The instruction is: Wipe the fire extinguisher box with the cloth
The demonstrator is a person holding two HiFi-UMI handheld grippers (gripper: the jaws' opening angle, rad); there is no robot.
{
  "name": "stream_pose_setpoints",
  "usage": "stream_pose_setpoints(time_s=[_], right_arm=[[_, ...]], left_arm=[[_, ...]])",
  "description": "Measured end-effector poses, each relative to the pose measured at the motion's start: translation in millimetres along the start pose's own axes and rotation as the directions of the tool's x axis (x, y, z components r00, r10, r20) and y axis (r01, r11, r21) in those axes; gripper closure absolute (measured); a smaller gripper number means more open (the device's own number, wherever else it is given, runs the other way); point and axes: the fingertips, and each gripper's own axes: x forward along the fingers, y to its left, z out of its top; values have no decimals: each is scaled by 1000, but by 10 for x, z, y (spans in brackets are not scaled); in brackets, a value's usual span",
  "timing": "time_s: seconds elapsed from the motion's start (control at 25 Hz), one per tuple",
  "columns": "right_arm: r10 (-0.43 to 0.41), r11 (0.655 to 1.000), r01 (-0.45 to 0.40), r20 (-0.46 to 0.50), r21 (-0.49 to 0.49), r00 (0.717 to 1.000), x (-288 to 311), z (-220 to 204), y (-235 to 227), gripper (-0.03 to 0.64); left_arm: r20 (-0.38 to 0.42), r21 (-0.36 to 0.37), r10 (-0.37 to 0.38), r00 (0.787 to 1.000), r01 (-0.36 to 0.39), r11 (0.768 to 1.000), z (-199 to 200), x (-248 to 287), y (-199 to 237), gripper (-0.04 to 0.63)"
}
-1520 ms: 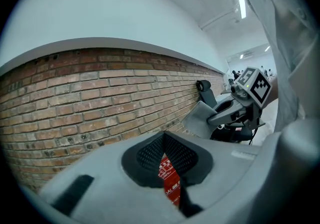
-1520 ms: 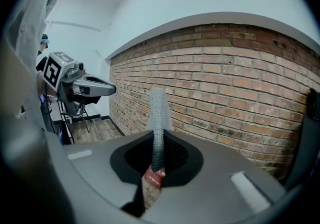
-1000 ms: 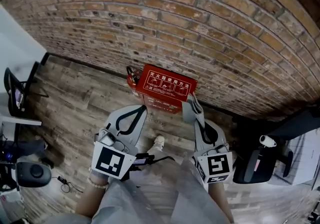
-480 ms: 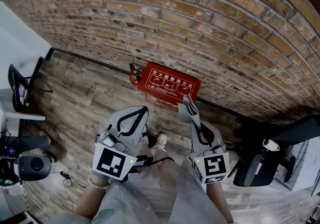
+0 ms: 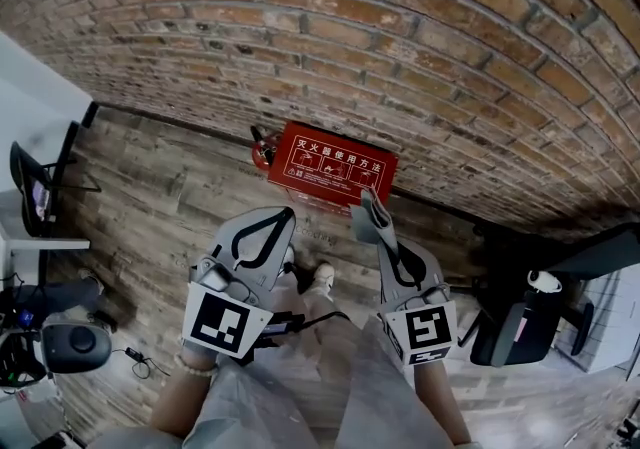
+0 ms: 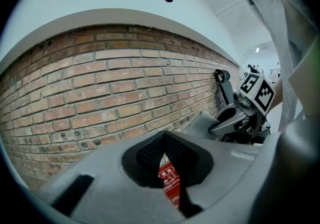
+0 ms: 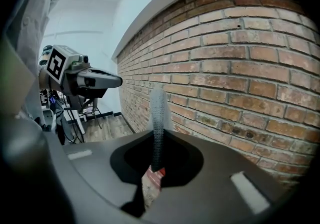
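**Cloth gripped in the right gripper, just short of the red box**

The fire extinguisher box (image 5: 335, 165) sits on the wooden floor (image 5: 160, 202) against the foot of the brick wall (image 5: 400, 57). Its red top faces up and carries white print and small diagrams. At its left end, touching or just beside it, is a small red object with a black top, possibly an extinguisher, though it is too small to be sure.

The right gripper (image 5: 378, 229) has its fingers closed on the cloth (image 5: 363, 215), a grey piece that stands up out of the finger tips. In the head view the top of the cloth overlaps the near right edge of the box, but whether it touches the box cannot be told from there. In the right gripper view the cloth (image 7: 158, 113) rises as a narrow ribbed strip pinched between the fingers, with the wall close behind it.

The left gripper (image 5: 283, 221) hangs over the floor to the left of the right one, near the box but apart from it. Its fingers meet at the tips with nothing between them. In the left gripper view only a thin wedge of gap shows below the tips, and the red box (image 6: 170, 183) is visible through it.

A shoe (image 5: 318, 282) of the person shows on the floor between the two grippers.
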Motion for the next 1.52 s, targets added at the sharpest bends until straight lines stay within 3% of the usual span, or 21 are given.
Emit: stream_pose_setpoints(time_s=[0.4, 1.08, 1.52], right_arm=[[40, 999, -40, -62, -6, 997, 424, -128, 24, 598], [96, 994, -101, -139, -32, 986, 1540, -452, 61, 598], [123, 990, -130, -122, -50, 985, 2343, -519, 179, 598]], left_arm=[[-34, -28, 12, 999, -13, 1000, -302, 106, 304, 597], [-106, -83, 41, 994, -50, 995, -1187, 354, 815, 597], [-109, -110, 69, 992, -81, 991, -1603, 489, 1168, 597]])
